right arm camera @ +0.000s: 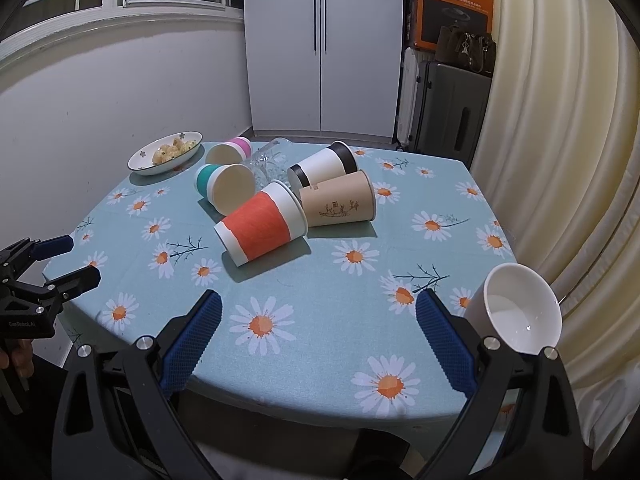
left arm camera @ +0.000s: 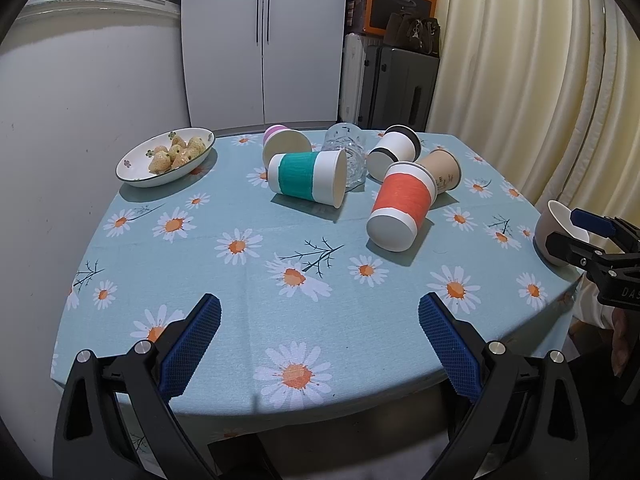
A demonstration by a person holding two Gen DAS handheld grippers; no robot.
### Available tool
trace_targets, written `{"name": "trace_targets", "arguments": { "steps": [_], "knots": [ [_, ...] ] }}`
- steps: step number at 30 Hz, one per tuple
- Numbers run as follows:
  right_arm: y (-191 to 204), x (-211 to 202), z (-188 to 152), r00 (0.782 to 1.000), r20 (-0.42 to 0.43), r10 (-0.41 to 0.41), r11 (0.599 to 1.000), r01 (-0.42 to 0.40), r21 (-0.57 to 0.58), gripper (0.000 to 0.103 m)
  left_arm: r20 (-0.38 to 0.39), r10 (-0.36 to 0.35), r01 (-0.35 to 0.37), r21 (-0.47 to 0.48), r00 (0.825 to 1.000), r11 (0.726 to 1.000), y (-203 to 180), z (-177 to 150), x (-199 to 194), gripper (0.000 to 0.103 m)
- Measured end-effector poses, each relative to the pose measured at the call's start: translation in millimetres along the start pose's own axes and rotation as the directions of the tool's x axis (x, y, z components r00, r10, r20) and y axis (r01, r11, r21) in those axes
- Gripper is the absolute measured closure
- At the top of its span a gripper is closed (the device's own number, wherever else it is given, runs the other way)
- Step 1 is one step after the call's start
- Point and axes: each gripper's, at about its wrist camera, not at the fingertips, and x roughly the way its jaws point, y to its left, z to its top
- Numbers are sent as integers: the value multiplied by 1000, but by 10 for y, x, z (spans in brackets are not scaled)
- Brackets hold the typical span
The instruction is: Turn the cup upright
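Note:
Several paper cups lie on their sides mid-table: an orange-banded cup [left arm camera: 401, 208] [right arm camera: 262, 227], a green-banded cup [left arm camera: 308, 178] [right arm camera: 226, 188], a brown cup [left arm camera: 444, 170] [right arm camera: 340, 203], a black-banded cup [left arm camera: 394, 152] [right arm camera: 324, 165] and a pink-banded cup [left arm camera: 284, 143] [right arm camera: 230, 151]. A clear glass [left arm camera: 348, 152] [right arm camera: 270, 160] lies among them. A white ceramic cup [right arm camera: 516, 308] [left arm camera: 560, 232] stands upright at the table's right edge. My left gripper [left arm camera: 320, 344] [right arm camera: 68, 258] is open and empty over the front edge. My right gripper [right arm camera: 318, 340] [left arm camera: 576, 228] is open and empty, just left of the white cup.
A plate of pale strawberries [left arm camera: 168, 157] [right arm camera: 166, 153] sits at the back left. The table [left arm camera: 240, 280] has a daisy-print blue cloth. A white cabinet [left arm camera: 264, 40], suitcases [left arm camera: 396, 84] and a cream curtain [left arm camera: 520, 80] stand behind.

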Motion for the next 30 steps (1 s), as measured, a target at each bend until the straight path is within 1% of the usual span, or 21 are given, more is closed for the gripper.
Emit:
{"name": "trace_targets", "arguments": {
  "steps": [11,16,30],
  "knots": [
    [2,21,-6,1000,-8,0,1000,0,-6,7,-4,-2,2,6,1000,1000,-28,-8,-2,6],
    [9,28,-6,1000,-10,0,1000,0,-8,7,-6,-6,6,-13,1000,1000,4,-5,8,6],
    [22,49,-10,1000,-18,-1,1000,1,-12,7,-9,-8,8,-5,1000,1000,7,-15,19,6]
  ]
}}
